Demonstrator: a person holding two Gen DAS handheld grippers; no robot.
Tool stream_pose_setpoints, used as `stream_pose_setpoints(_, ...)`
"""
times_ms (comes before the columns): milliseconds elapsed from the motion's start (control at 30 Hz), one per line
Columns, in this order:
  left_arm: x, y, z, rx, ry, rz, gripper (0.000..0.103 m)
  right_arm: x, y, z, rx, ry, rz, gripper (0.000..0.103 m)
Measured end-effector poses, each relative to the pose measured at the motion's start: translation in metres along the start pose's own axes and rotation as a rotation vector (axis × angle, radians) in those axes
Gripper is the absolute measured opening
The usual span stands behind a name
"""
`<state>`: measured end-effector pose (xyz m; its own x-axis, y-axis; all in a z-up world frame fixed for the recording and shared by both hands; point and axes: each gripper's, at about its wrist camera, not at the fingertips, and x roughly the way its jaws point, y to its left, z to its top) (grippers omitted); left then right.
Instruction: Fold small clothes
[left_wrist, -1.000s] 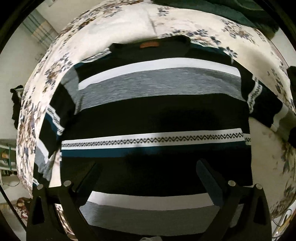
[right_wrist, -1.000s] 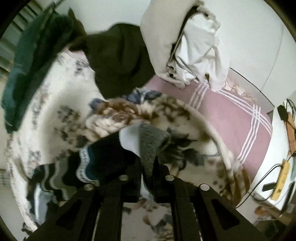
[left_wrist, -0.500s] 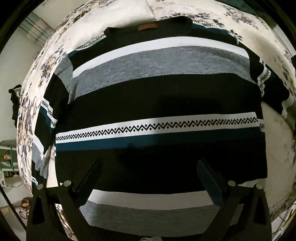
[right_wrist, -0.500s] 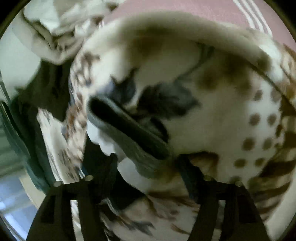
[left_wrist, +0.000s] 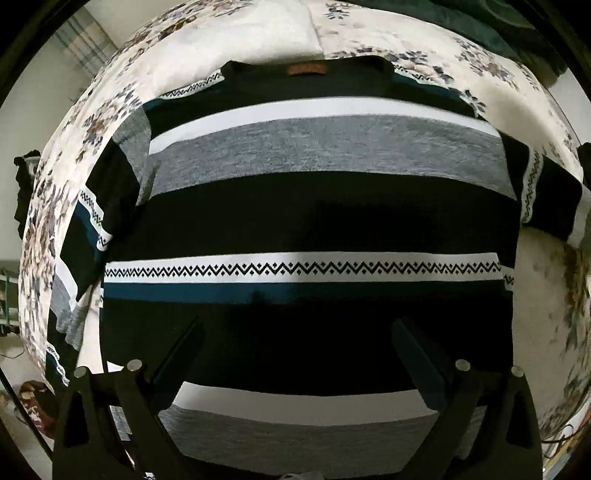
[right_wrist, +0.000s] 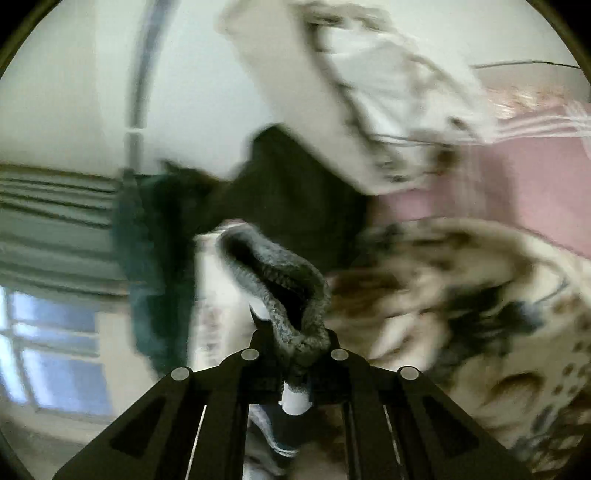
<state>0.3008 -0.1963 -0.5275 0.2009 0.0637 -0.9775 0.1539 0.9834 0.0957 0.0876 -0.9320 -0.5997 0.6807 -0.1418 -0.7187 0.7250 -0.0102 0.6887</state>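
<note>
A striped sweater (left_wrist: 306, 206), black, grey, white and teal with zigzag bands, lies flat on a floral bedspread (left_wrist: 236, 40), collar at the far end. My left gripper (left_wrist: 295, 343) is open and empty, hovering over the sweater's lower part. Both sleeves spread out to the sides. My right gripper (right_wrist: 293, 339) is shut on the grey cuff of a sweater sleeve (right_wrist: 284, 288) and holds it lifted; the right wrist view is blurred by motion.
In the right wrist view, a dark garment (right_wrist: 295, 192) and a teal one (right_wrist: 155, 251) lie on the bed. A pale pillow (right_wrist: 332, 92) leans at the back. A pink striped sheet (right_wrist: 498, 177) shows at right. A window (right_wrist: 48, 350) is at lower left.
My right gripper opened around the sleeve cuff, then shut on it and lifted it, swinging the view. My left gripper moved closer over the sweater, then back a little.
</note>
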Motion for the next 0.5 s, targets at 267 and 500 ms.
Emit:
stream_pose_setpoints(267, 0.008, 0.024, -0.008, -0.037, 0.014, 0.002, 0.103, 0.033, -0.054, -0.02, 0.14, 0.011, -0.108, 0.008)
stream_pose_setpoints(500, 0.008, 0.077, -0.018, -0.121, 0.012, 0.042, 0.103, 0.022, 0.085, -0.096, -0.15, 0.125, 0.045, 0.008)
